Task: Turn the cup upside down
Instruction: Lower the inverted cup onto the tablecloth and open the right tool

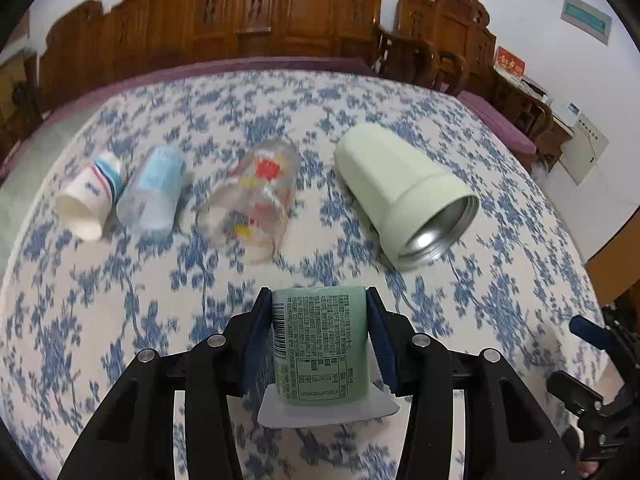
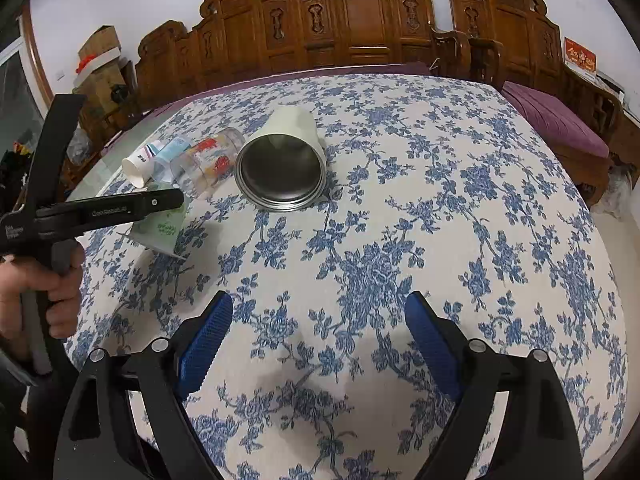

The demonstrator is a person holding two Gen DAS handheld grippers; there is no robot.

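My left gripper (image 1: 319,338) is shut on a green printed cup (image 1: 320,348); its wide white rim points back toward the camera and it is held above the tablecloth. In the right wrist view the left gripper (image 2: 160,216) shows at the left with the green cup (image 2: 160,232) tilted in its jaws. My right gripper (image 2: 318,344) is open and empty over the floral cloth.
Lying on their sides on the blue floral tablecloth (image 1: 480,280): a large cream metal-lined cup (image 1: 400,192), a clear printed glass (image 1: 256,196), a pale blue plastic cup (image 1: 154,192) and a white striped paper cup (image 1: 90,196). Carved wooden chairs (image 2: 360,20) stand behind the table.
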